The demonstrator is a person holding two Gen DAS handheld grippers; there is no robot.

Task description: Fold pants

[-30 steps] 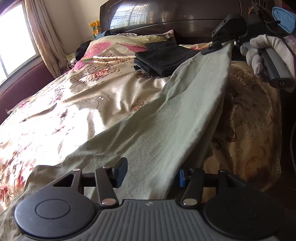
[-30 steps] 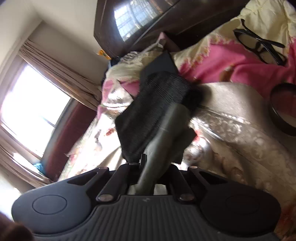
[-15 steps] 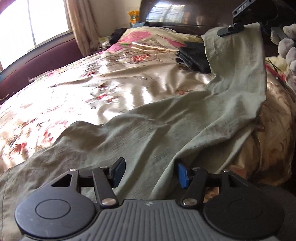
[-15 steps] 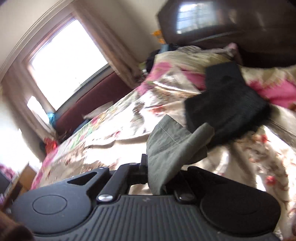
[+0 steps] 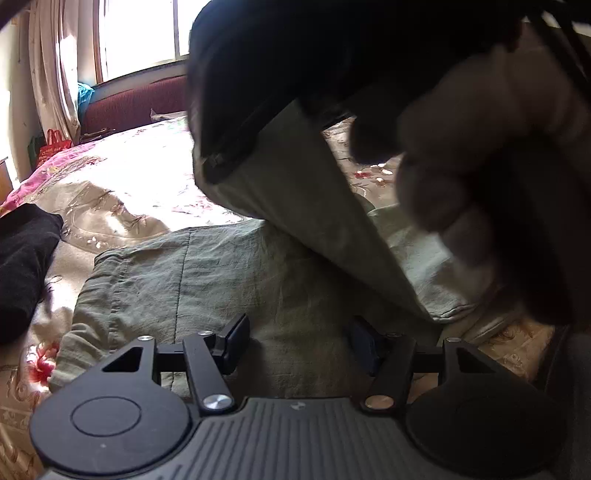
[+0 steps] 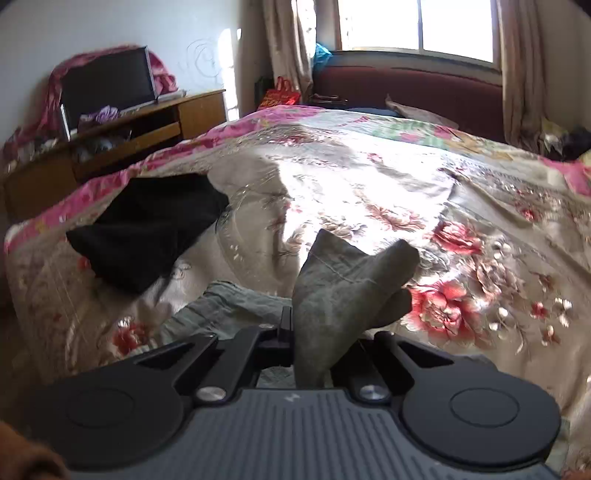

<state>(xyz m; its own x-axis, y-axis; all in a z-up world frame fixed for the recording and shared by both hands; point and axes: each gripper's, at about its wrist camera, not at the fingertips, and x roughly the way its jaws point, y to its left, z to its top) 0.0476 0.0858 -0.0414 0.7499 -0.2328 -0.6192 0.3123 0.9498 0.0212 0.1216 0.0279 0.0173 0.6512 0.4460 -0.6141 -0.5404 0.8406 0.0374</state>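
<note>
Grey-green pants (image 5: 207, 280) lie crumpled on the floral bedspread (image 5: 147, 177), with a stitched end toward the left. My left gripper (image 5: 300, 345) hovers low over them with its jaws apart. Cloth lies under and between the fingers, and the pads do not press on it. In the right wrist view my right gripper (image 6: 308, 334) is shut on another end of the pants (image 6: 351, 280), which sticks up in a bunch. In the left wrist view that raised end (image 5: 306, 199) hangs down from the dark, blurred right gripper (image 5: 218, 164), and a gloved hand (image 5: 480, 166) holds it close overhead.
A black folded garment (image 6: 147, 229) lies on the bed to the left, also seen as a black garment (image 5: 22, 266) in the left wrist view. Beyond the bed are a wooden cabinet with a screen (image 6: 110, 85), a maroon bench (image 6: 406, 92) and a bright window (image 6: 417, 26).
The right gripper has swung away from the headboard with the pants end, rolled level and now passes over the left gripper. The left gripper has slid sideways along the pants, its jaws slightly wider.
</note>
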